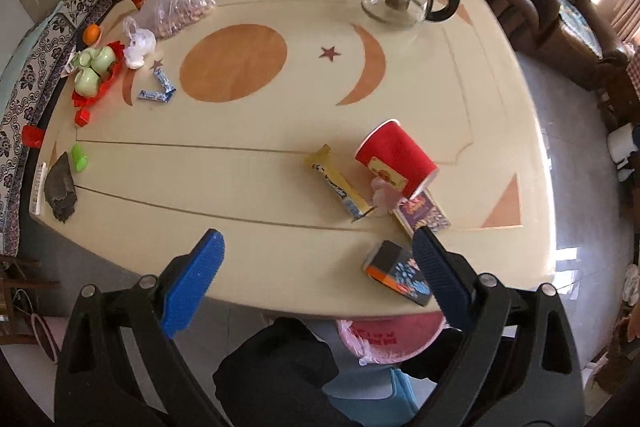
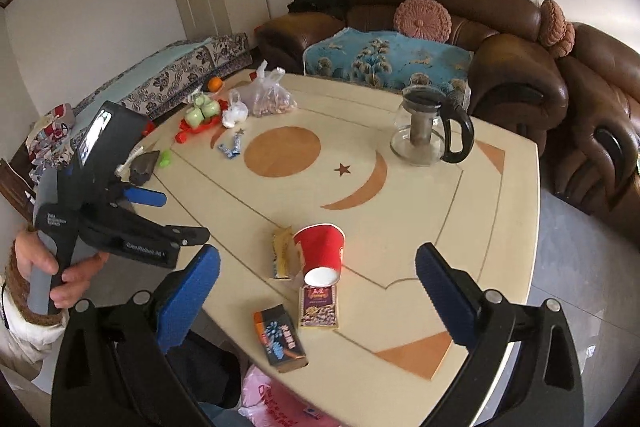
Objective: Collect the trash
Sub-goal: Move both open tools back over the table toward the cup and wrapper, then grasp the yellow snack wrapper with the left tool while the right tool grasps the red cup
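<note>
Both tools (image 1: 318, 267) (image 2: 318, 283) gaping, table (image 1: 320, 107) edge below

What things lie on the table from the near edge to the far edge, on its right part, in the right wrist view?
Dark cardboard box with orange end → purple printed snack packet → tipped red paper cup → small brown star inlay → clear glass teapot with black handle.

this is looking like a living room in a home: a brown sofa (image 2: 500, 39) with cushions (image 2: 423, 19) is sitting behind a low table (image 2: 400, 227) holding a teapot (image 2: 430, 133) and snacks (image 2: 272, 99).
</note>
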Demonstrator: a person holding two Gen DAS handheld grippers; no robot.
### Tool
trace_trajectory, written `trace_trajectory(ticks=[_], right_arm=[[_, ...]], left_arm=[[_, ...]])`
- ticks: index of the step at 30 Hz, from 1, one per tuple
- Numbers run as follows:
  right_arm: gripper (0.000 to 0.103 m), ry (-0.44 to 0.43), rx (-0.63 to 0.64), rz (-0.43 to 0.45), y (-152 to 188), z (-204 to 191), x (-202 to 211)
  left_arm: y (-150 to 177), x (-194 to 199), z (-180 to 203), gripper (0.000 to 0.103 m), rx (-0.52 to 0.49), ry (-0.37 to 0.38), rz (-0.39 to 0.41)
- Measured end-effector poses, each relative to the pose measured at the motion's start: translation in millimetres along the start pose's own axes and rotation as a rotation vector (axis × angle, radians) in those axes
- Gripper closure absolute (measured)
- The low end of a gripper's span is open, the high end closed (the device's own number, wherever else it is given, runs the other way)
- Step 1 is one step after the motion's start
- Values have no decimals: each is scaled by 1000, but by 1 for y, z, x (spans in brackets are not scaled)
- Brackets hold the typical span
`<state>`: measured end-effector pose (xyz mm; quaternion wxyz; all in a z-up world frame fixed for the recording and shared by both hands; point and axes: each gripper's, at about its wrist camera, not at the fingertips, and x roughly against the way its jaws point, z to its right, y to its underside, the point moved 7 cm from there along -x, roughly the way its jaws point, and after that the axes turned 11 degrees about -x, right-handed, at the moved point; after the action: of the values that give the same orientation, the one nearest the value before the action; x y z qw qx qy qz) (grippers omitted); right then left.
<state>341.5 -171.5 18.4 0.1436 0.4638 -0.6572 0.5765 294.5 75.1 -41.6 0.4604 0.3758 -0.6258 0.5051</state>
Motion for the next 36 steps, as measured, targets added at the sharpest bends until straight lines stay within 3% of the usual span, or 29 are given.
trace_trajectory(ticks=[27, 36], right_arm=[[7, 56, 137, -286, 41, 10, -196], [7, 58, 145, -338, 53, 19, -242]], left_arm=[[-24, -171, -7, 11, 93, 89, -235], [-18, -208, -16, 11, 139, 64, -286]])
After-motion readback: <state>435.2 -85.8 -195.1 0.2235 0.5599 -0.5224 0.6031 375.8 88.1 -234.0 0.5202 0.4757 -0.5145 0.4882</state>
